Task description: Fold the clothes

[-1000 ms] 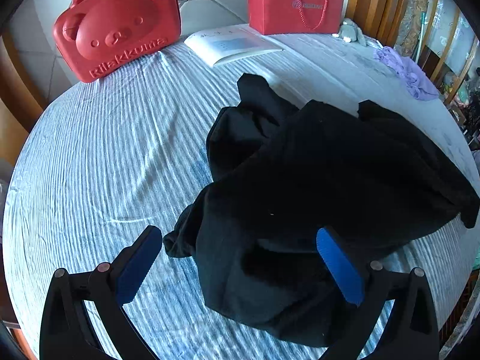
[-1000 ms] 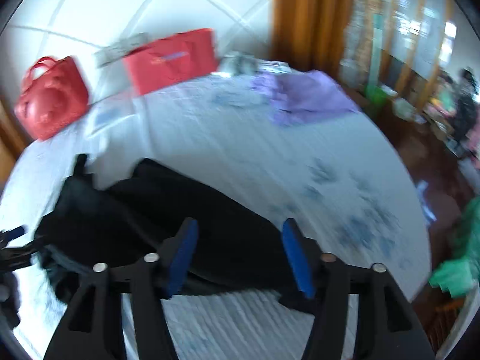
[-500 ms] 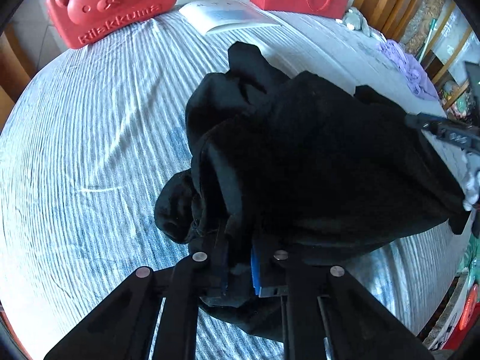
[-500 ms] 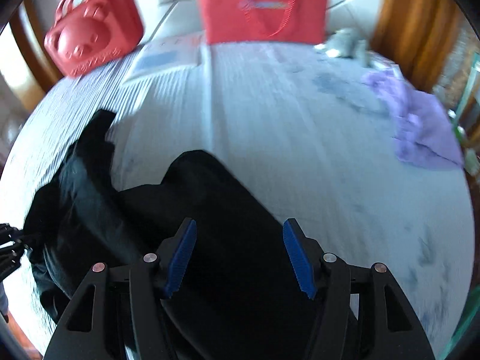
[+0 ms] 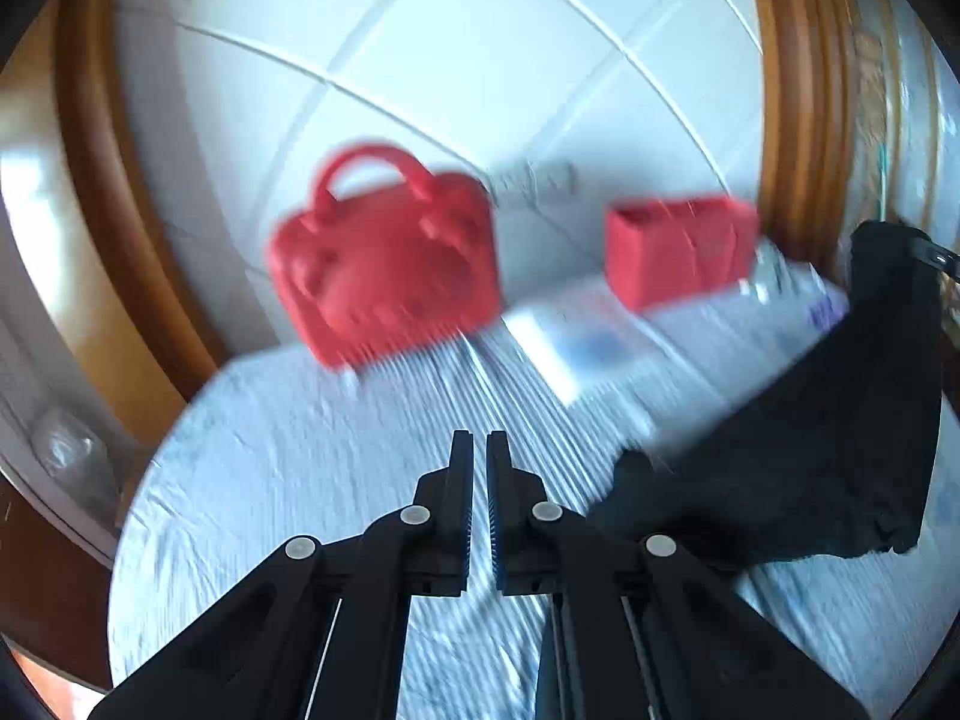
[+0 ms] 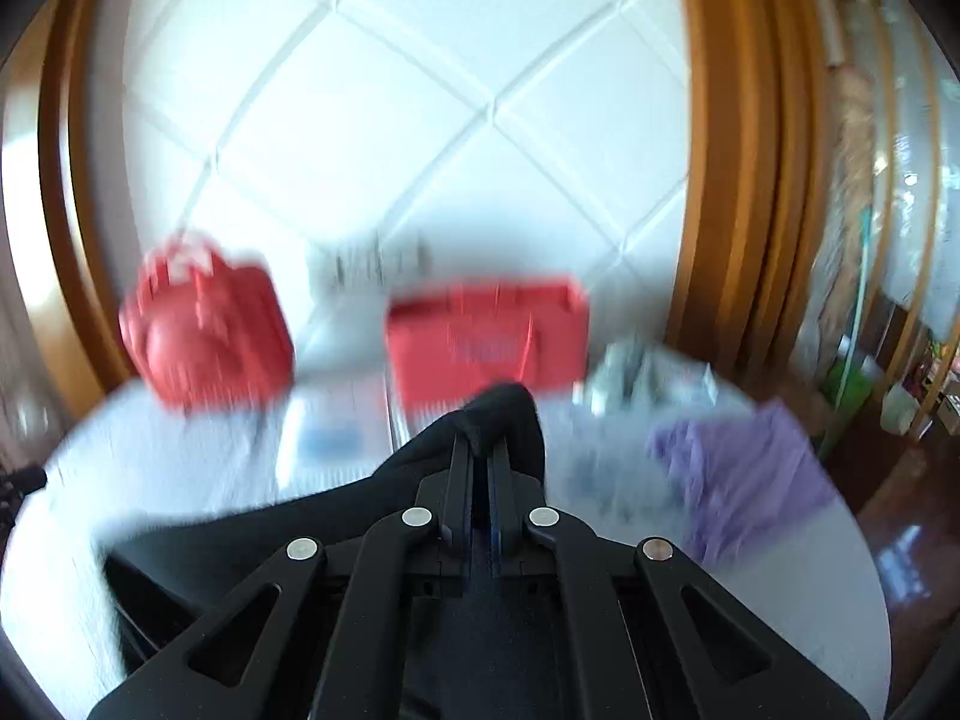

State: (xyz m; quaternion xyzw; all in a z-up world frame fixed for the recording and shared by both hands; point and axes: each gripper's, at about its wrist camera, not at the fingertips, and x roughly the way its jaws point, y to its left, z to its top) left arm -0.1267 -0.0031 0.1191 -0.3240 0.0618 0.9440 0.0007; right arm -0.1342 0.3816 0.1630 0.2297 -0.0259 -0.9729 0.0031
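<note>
Flanking black garment (image 6: 504, 414): red case (image 6: 207, 339) | red bag (image 6: 486, 339) | purple cloth (image 6: 744, 480)

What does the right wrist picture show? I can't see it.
The right tool is shut on a black garment, lifting a bunch of it above a bed. Behind it, blurry, sit a red case, a red bag and a purple cloth.

Before me stands a white padded wall (image 6: 420, 138) with diagonal seams, framed by brown wooden posts (image 6: 732, 180) on both sides. The bed has a pale blue striped sheet (image 5: 312, 468). At my far right I see a dark wooden floor (image 6: 900, 516), shining in bright daylight.
</note>
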